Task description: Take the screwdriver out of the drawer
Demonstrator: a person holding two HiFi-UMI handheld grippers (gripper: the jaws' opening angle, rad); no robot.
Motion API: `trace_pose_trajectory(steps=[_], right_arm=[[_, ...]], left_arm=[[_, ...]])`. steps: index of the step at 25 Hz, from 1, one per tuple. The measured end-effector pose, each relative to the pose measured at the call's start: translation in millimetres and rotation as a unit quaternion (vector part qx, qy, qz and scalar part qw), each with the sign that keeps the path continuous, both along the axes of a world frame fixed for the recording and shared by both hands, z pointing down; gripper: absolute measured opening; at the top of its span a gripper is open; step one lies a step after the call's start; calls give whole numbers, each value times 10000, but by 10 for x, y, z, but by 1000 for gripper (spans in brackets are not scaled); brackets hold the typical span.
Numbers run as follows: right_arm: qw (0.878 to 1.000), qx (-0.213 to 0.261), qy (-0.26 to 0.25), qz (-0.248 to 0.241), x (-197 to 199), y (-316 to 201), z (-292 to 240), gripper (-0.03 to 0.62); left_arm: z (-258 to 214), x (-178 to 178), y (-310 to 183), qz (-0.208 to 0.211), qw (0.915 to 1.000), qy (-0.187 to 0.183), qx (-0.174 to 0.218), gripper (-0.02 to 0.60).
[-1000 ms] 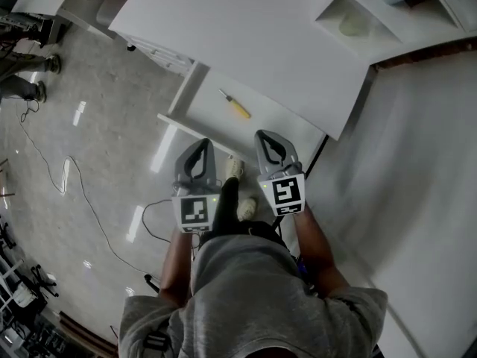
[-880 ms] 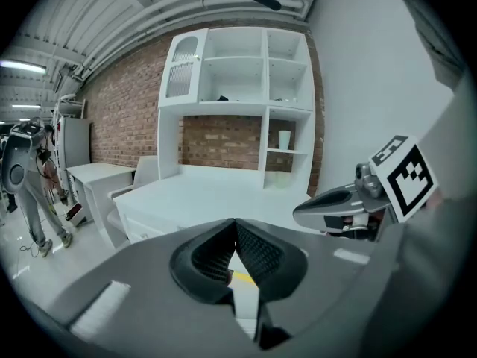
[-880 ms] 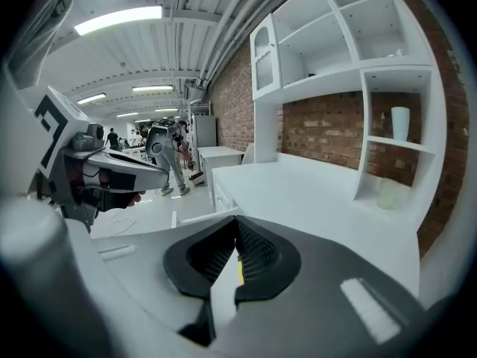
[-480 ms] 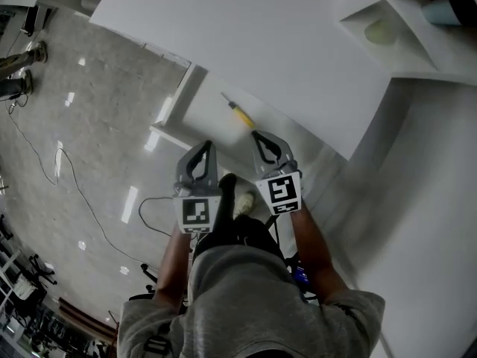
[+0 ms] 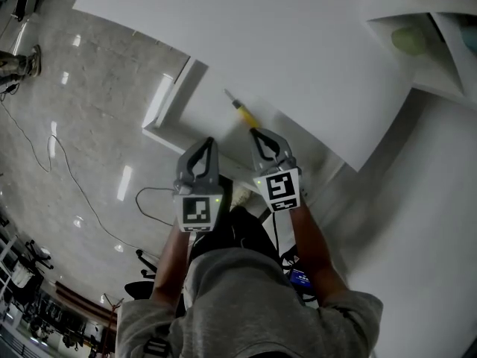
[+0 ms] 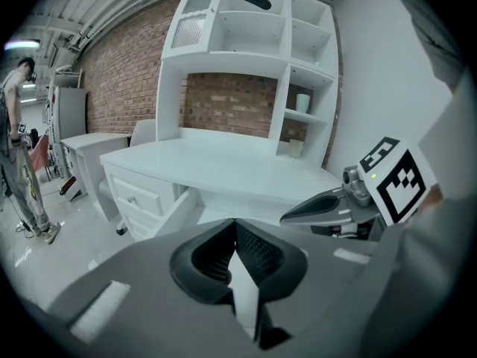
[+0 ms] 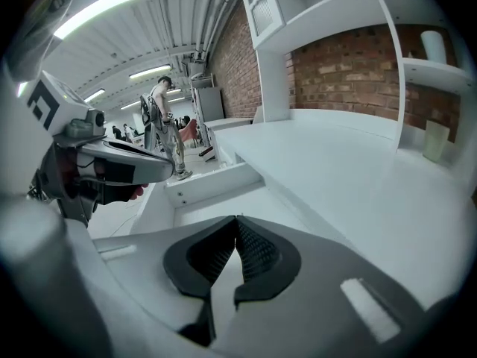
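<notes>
**Operator:** Head view: status?
**Gripper holder:** Screwdriver [image 5: 244, 115] lies in the open drawer [image 5: 201, 118] under the table [image 5: 261, 43], just beyond my right gripper [image 5: 254, 131]. My left gripper [image 5: 210, 141] is alongside.
**Operator:** Left gripper view, then right gripper view?
**Gripper holder:** Left jaws closed together, empty. Right jaws the same.

Tally at the white desk

One desk [image 5: 283, 43], with one shelf unit [image 6: 246, 51] standing on it and one drawer [image 5: 209, 121] pulled open; one screwdriver [image 5: 240, 109] lies in that drawer. Two grippers, the left gripper [image 5: 209, 142] and the right gripper [image 5: 254, 131], each carrying one marker cube (so two cubes in all). One white cup [image 6: 302, 101] on a shelf, and one small pale container [image 6: 297, 148] on the desk top below it. Two people: the holder [image 5: 246, 297] of the grippers, and one bystander [image 6: 15, 148] standing across the floor (any figures farther back are too small to count).
</notes>
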State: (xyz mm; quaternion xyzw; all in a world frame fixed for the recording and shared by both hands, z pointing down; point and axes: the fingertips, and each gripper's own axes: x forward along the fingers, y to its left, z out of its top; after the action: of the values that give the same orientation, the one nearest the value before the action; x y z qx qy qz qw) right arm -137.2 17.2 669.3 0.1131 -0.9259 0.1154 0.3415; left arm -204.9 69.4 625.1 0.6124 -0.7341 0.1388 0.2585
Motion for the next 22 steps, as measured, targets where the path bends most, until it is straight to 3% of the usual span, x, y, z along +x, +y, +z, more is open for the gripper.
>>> trace_pose_trajectory(steps=[3,14,22], right_arm=[[9998,-83,175,-42,-24,-19,148,8],[9946,-437,895,-299,-50,-27,785,172],[9898,-510,1291,-315,15,13,1174,183]], left_arm=[[69,-36,-12,-31,10000,67,-52,12],[216,-37,-21,16,9996,159,-221,12],[287,-67,-17,-92,9994,192,-255,11]])
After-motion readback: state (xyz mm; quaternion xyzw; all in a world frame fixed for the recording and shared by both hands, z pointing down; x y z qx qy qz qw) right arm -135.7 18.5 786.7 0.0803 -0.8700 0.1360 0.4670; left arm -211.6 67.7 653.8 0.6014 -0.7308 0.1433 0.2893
